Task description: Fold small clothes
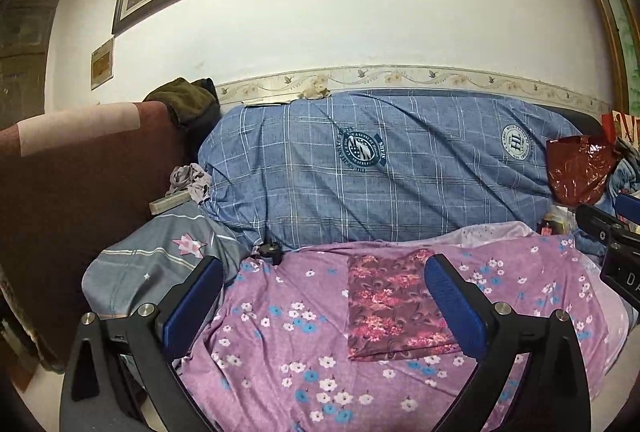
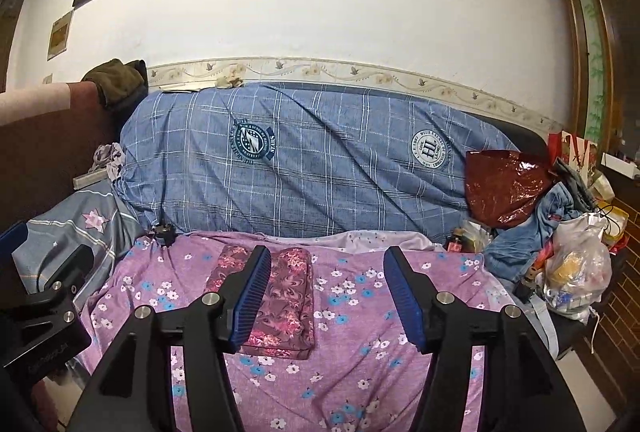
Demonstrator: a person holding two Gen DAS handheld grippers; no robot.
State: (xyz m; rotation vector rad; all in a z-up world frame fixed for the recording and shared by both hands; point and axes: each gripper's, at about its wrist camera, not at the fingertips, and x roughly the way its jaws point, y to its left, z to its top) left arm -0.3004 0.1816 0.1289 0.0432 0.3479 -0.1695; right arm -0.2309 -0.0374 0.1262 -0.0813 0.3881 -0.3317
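A small maroon cloth with pink flowers (image 1: 394, 306) lies folded into a flat rectangle on the purple flowered sheet (image 1: 280, 344). It also shows in the right wrist view (image 2: 284, 304). My left gripper (image 1: 324, 268) is open and empty, held above the sheet with the cloth between and beyond its blue pads (image 1: 456, 304). My right gripper (image 2: 326, 258) is open and empty, held above the sheet; its left pad (image 2: 250, 300) hides part of the cloth. Each gripper's body shows at the edge of the other's view.
A large blue checked bundle (image 1: 380, 168) lies behind the sheet (image 2: 360, 372) against the wall. A grey pillow (image 1: 152, 264) and a dark red headboard (image 1: 72, 192) are at the left. A red shiny bag (image 2: 504, 188), blue clothes (image 2: 532, 232) and a plastic bag (image 2: 576, 272) pile up at the right.
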